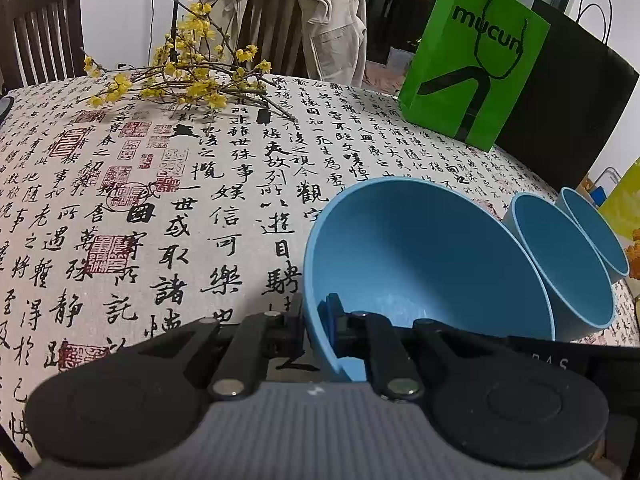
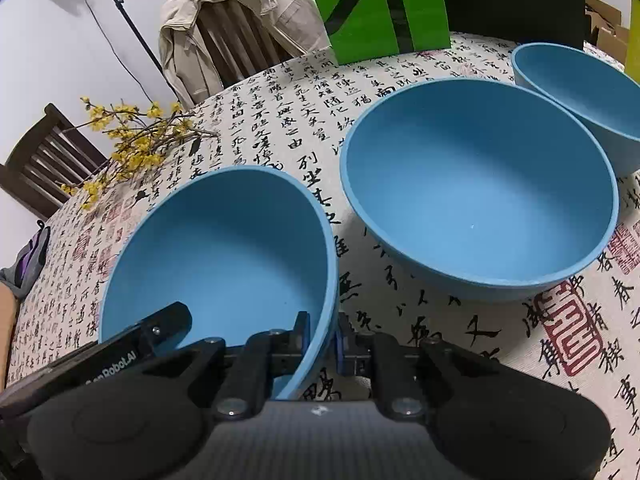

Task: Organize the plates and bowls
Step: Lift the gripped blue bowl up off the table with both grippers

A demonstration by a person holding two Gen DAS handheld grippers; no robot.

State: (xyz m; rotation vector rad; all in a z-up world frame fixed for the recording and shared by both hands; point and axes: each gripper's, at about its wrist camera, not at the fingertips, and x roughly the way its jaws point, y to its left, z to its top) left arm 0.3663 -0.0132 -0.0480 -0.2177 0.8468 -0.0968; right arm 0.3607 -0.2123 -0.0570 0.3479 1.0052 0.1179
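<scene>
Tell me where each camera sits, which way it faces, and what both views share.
Left wrist: on the left gripper, facing down across the table; shut on the nearest bowl.
Right wrist: on the right gripper, facing down toward three bowls; shut on the same bowl's rim; left gripper's tip shows.
Shared: bowls, yellow flowers, green bag.

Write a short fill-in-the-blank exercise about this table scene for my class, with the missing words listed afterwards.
1. The number of blue bowls on the table is ____.
2. The left gripper and the right gripper both clamp the rim of the same ____.
3. The paper bag printed with black lettering is coloured ____.
4. The branch lying on the tablecloth carries flowers of the colour ____.

Missing words: three; bowl; green; yellow
</scene>
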